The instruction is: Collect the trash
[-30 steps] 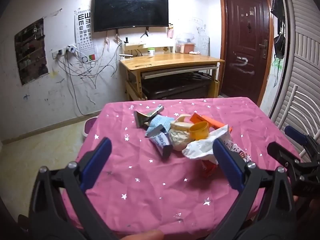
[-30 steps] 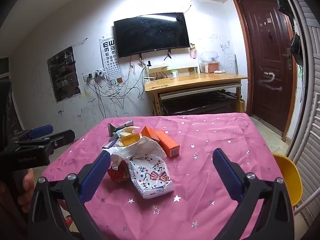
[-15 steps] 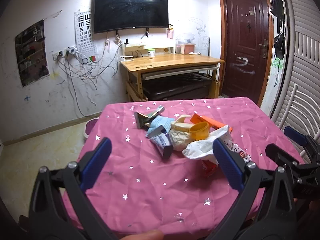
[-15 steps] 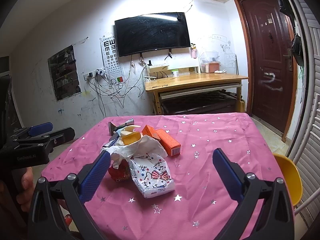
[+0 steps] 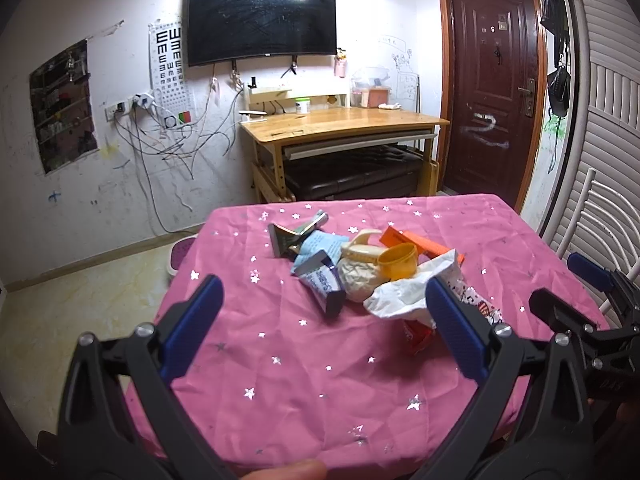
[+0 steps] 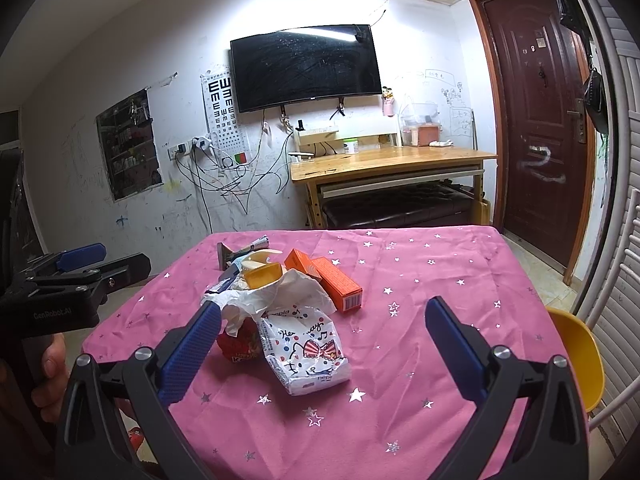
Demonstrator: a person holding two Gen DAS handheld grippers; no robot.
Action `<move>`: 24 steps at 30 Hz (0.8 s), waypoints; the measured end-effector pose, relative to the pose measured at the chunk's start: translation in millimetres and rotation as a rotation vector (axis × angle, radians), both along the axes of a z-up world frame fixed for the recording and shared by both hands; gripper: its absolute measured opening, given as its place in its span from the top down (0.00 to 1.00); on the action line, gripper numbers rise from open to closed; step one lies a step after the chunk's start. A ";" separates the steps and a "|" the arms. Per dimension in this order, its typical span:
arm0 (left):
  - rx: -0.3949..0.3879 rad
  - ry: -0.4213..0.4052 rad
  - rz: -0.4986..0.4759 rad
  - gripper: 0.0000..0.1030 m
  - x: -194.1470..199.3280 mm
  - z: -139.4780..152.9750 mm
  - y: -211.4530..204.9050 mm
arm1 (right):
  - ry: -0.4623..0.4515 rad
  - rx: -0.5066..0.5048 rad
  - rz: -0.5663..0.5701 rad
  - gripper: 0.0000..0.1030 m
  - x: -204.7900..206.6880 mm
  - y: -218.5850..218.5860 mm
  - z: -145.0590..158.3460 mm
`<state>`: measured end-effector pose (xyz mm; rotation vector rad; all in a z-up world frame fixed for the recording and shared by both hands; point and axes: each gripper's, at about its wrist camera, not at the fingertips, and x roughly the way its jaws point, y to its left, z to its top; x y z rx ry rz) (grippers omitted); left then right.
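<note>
A pile of trash lies on the pink star-print tablecloth (image 5: 304,360): a squeezed tube (image 5: 322,282), a crumpled beige wad (image 5: 358,278), a yellow cup (image 5: 398,260), an orange box (image 6: 338,282), a crumpled white wrapper (image 5: 404,300), a red packet (image 6: 240,346) and a patterned white pack (image 6: 308,354). My left gripper (image 5: 320,320) is open and empty, held above the table's near edge, short of the pile. My right gripper (image 6: 320,340) is open and empty, with the patterned pack between its fingers' lines of sight. Each gripper shows at the other view's edge.
A yellow chair (image 6: 576,360) stands at the table's right side, next to a white slatted chair back (image 5: 592,216). A wooden desk (image 5: 344,128) and a dark door (image 5: 492,80) are behind. A purple stool (image 5: 182,252) sits on the floor at the left.
Both grippers have barely drifted; the trash pile has not moved and both stay open.
</note>
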<state>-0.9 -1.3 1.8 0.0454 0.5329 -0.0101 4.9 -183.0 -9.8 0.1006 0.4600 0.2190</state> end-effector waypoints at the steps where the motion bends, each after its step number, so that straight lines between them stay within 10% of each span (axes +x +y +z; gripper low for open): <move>1: -0.001 0.000 -0.001 0.06 0.1 0.0 0.0 | 0.000 0.001 0.000 0.07 -0.1 -0.2 0.1; 24: 0.003 0.001 -0.001 0.06 -2.1 2.9 1.3 | 0.004 -0.005 0.003 0.07 1.2 2.0 -1.0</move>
